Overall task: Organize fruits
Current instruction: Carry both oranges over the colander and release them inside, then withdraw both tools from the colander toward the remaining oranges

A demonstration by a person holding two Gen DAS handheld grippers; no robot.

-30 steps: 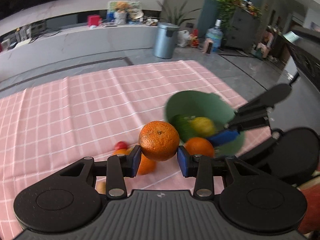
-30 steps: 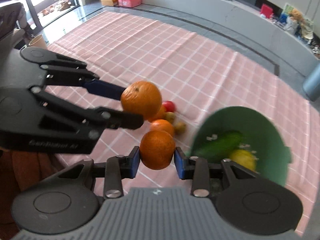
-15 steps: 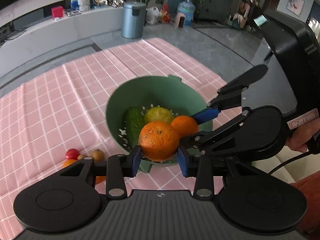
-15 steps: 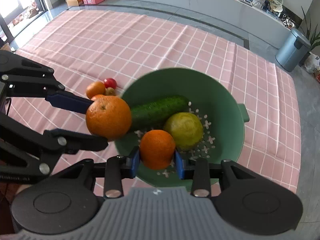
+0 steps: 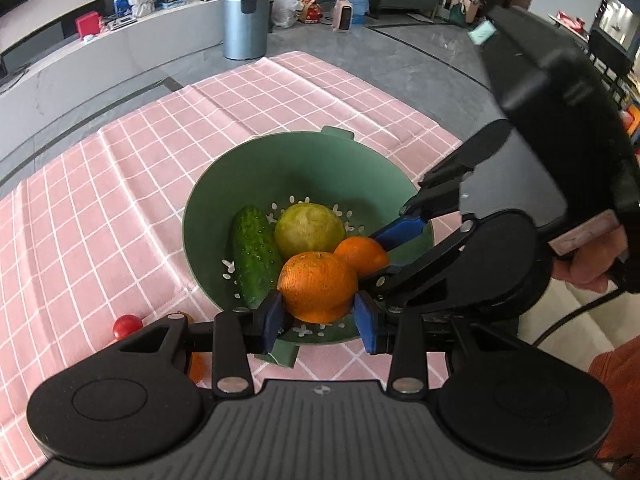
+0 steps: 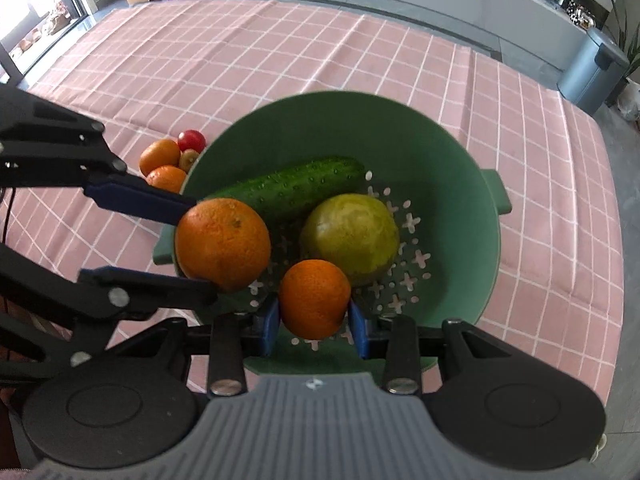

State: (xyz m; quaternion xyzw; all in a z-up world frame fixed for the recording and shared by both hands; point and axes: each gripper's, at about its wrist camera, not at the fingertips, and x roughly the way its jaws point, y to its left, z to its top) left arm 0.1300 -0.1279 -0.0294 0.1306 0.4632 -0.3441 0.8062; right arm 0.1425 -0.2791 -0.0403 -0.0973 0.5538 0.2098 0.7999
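A green colander (image 5: pixel 372 160) (image 6: pixel 460 160) stands on the pink checked cloth, holding a cucumber (image 5: pixel 254 254) (image 6: pixel 296 188) and a yellow-green citrus fruit (image 5: pixel 310 228) (image 6: pixel 352 236). My left gripper (image 5: pixel 320 318) (image 6: pixel 188 244) is shut on a large orange (image 5: pixel 318 286) (image 6: pixel 222 238) over the colander's near side. My right gripper (image 6: pixel 314 322) (image 5: pixel 384 246) is shut on a smaller orange (image 6: pixel 314 298) (image 5: pixel 362 254), also inside the colander's rim. The two held oranges hang side by side, close together.
Left of the colander lie two small oranges (image 6: pixel 160 156), a red tomato (image 6: pixel 192 140) (image 5: pixel 127 326) and a small brownish fruit (image 6: pixel 188 158). A hand (image 5: pixel 592 268) grips the right tool. Beyond the cloth stand a metal bin (image 5: pixel 245 22) and a low grey bench (image 5: pixel 120 48).
Both grippers have carried their oranges from beside the loose fruit pile over to the colander and lowered them inside its rim. Both grips are unchanged.
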